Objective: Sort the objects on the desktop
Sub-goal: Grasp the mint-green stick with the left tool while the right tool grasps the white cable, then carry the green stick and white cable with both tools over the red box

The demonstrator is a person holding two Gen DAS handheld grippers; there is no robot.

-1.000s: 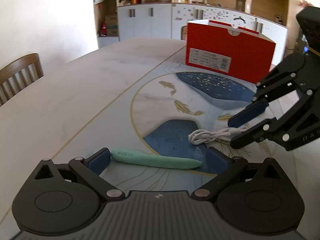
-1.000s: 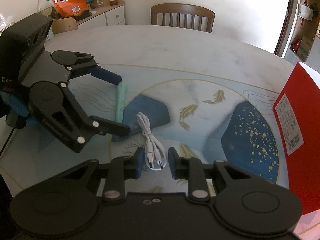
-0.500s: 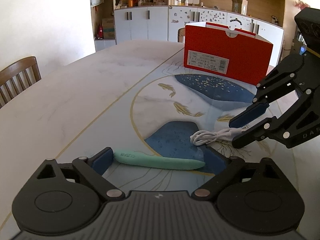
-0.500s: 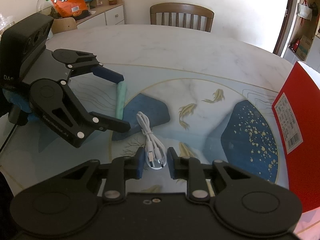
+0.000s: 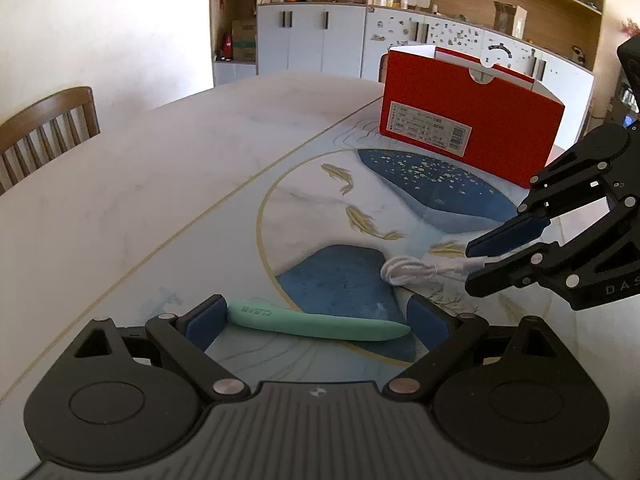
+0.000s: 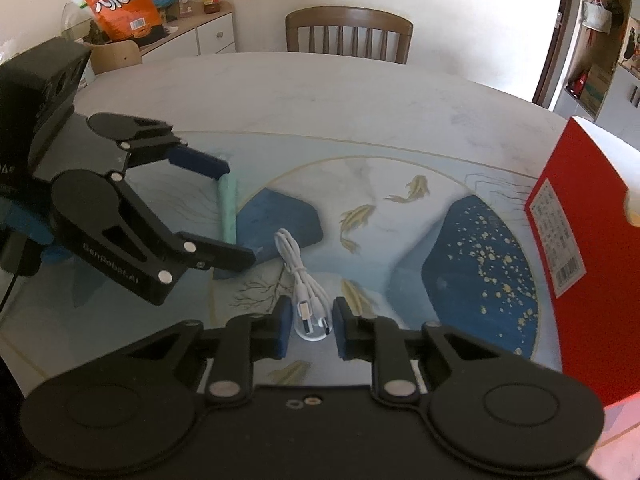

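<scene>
A mint-green stick marked CLEAN (image 5: 320, 324) lies crosswise between the fingers of my left gripper (image 5: 318, 322), whose jaws stand wide, one pad at each end of the stick; it also shows in the right wrist view (image 6: 228, 210). A coiled white USB cable (image 6: 298, 270) lies on the table (image 5: 160, 184), its plugs between the pads of my right gripper (image 6: 310, 326), which is narrowed around them without visibly pressing. The cable (image 5: 416, 270) and right gripper (image 5: 486, 264) show in the left wrist view. A red open-topped box (image 5: 468, 120) stands at the far side.
The table has a marble top with a blue fish-pattern inlay. A wooden chair (image 6: 348, 34) stands at its far edge, another (image 5: 44, 128) on the left. Cabinets and shelves line the wall behind the box. The red box (image 6: 592, 248) is close on the right gripper's right.
Both grippers have stayed around their objects. The left view has tilted up slightly; the right gripper's jaws look a little closer around the cable plugs.
</scene>
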